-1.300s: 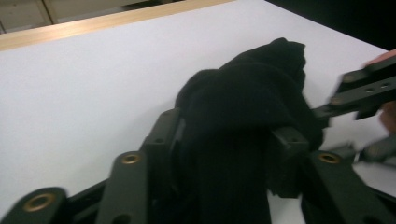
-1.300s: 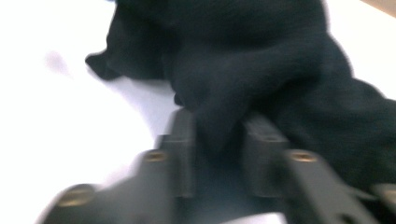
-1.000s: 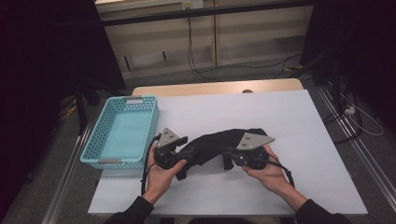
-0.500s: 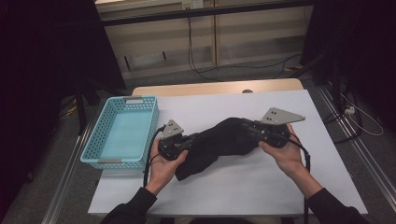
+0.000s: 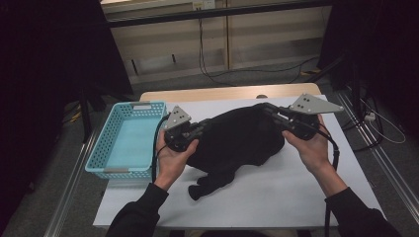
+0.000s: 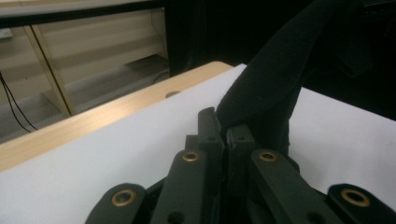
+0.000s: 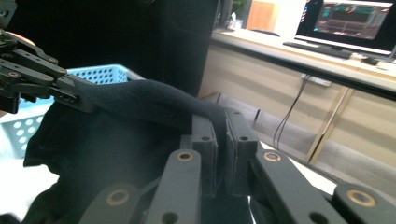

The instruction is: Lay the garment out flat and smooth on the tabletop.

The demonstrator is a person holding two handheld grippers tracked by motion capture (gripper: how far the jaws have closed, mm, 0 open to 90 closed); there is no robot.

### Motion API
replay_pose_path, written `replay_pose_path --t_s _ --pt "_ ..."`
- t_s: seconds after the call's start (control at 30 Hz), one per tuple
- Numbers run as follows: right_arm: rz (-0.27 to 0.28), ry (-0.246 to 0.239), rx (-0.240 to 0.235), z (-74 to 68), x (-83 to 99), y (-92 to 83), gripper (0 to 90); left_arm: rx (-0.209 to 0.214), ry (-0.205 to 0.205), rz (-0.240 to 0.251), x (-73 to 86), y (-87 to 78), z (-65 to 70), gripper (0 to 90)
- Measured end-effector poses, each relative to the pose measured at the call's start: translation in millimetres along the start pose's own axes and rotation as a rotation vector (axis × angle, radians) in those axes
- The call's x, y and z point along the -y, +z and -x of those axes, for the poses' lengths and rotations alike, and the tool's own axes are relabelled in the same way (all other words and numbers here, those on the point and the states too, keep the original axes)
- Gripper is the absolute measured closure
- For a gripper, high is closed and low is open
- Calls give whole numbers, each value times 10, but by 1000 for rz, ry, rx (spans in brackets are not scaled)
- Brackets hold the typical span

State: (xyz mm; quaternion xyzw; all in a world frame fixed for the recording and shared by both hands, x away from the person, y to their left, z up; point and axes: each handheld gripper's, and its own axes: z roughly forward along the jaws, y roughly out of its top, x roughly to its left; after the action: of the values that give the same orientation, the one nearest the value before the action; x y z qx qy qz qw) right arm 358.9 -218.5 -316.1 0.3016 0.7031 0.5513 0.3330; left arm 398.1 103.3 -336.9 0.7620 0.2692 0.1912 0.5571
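Desk [image 5: 296, 197]: white top with a wooden strip along the far edge, carrying all items noted below.

Black garment [image 5: 242, 140]: dark cloth, held up off the middle of the desk between the two grippers. Its upper edge is stretched roughly level from one gripper to the other. The body hangs below that edge, and a narrow lower end trails down onto the white surface nearer the person.

Basket [image 5: 126, 140]: light blue, perforated walls, standing at the left side of the desk, just beside the left hand and apart from the garment.

Left gripper [image 5: 197, 129]: held in the person's left hand, pointing toward the centre of the desk. In the left gripper view the jaws are closed tight on a fold of the black garment, the cloth rising away from the tips.

Right gripper [image 5: 271, 109]: held in the person's right hand at the far right end of the garment. In the right gripper view the jaws are clamped on the cloth edge, which runs from them across to the left gripper.
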Motion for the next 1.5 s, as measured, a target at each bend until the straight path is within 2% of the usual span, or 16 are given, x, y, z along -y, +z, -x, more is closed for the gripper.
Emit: replay_pose_path --t_s 0.07,0.17,0.2,0.3,0.47,0.5,0.7,0.87,0.97,1.13,1.2,1.23,1.27,1.3,1.43,1.5 --pt "-5 2 12 38 9 -24 849 -7 4 -2 -5 42 -13 868" --pt "-44 11 33 94 176 -6 849 -7 18 -52 83 210 -22 851" --pt "-44 11 33 94 176 -6 849 -7 18 -52 83 210 -22 845" --pt "-111 35 60 179 393 70 849 2 -6 -104 220 403 -61 814" --pt "-159 52 89 273 543 116 849 1 -34 -144 353 471 -115 676" --pt "-178 68 107 326 609 114 849 -12 -42 -157 410 452 -147 643" --pt "-247 79 136 405 813 93 848 -8 -67 -181 537 298 -192 508" --pt "-261 75 158 445 868 18 848 -8 -56 -200 627 175 -167 431" --pt "-260 89 170 489 901 -80 846 8 -54 -222 745 71 -99 408" --pt "-279 78 177 460 966 -170 844 24 -52 -247 843 -52 -3 412" --pt "-299 71 198 454 1016 -222 845 25 -50 -253 892 -134 35 431" --pt "-334 65 262 460 1068 -280 849 41 -54 -263 941 -211 46 451" --pt "-334 65 262 460 1068 -280 849 41 -54 -263 941 -211 46 487" --pt "-352 69 314 475 1116 -346 851 74 -49 -273 994 -273 60 543" --pt "-356 80 291 470 1175 -406 845 113 -51 -297 1068 -283 115 565" --pt "-364 78 247 419 1213 -407 804 134 -41 -309 1079 -239 164 560"
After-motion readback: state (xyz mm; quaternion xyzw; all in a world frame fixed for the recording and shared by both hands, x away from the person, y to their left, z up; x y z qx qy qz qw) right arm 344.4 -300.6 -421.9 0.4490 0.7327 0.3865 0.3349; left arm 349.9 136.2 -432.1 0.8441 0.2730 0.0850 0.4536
